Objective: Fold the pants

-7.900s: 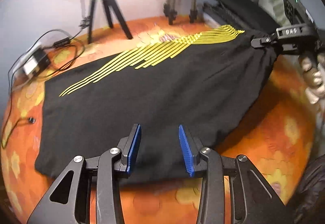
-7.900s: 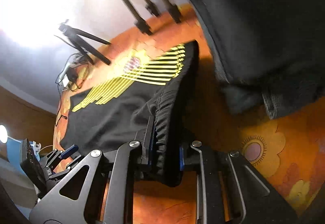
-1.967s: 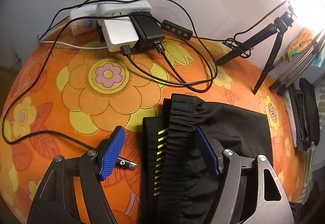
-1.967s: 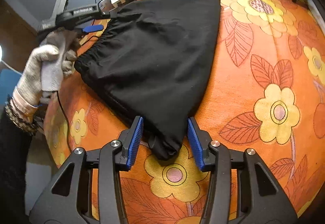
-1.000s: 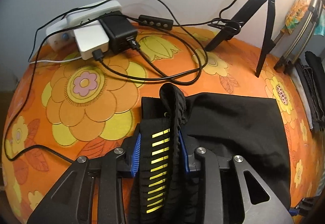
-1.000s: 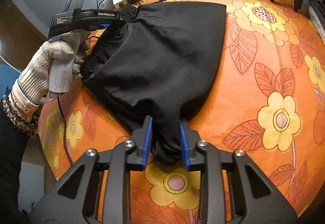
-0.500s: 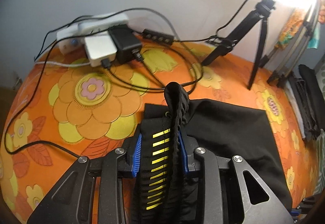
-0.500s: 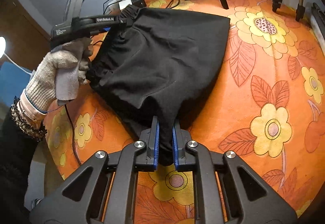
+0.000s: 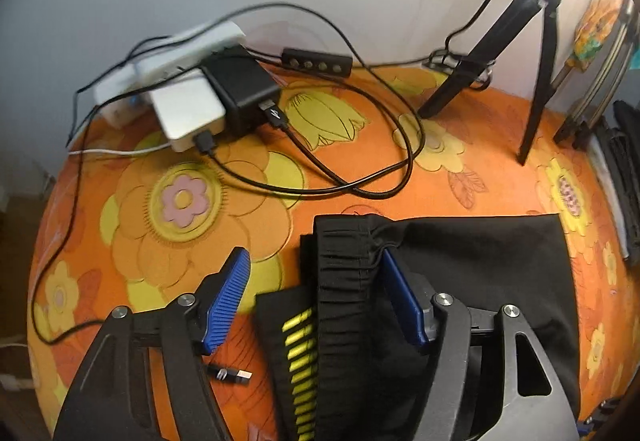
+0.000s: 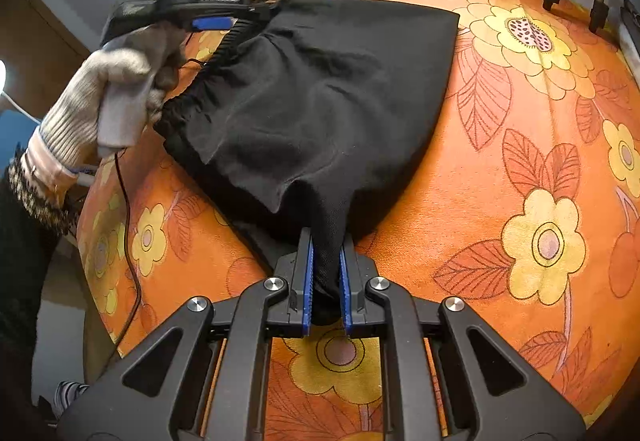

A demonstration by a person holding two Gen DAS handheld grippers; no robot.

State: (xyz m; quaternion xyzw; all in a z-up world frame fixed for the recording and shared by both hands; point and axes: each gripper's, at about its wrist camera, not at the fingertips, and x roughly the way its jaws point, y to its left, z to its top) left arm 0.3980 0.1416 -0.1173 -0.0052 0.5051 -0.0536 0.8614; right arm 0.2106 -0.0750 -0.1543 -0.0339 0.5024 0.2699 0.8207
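Note:
The black pants lie folded on the orange flowered table. In the left wrist view the ribbed waistband lies between my spread blue pads, with yellow stripes on the layer under it. My left gripper is open around the waistband; it also shows in the right wrist view, held by a gloved hand at the pants' far left corner. My right gripper is shut on the near corner of the pants and pulls the cloth into a peak.
A white power strip, white and black chargers and looping cables lie at the table's back left. A black tripod stands at the back. A small USB plug lies under my left finger. Dark clothes lie at the right edge.
My left gripper has opened and let go of the waistband, which has dropped onto the pants. My right gripper has stayed shut on the near corner.

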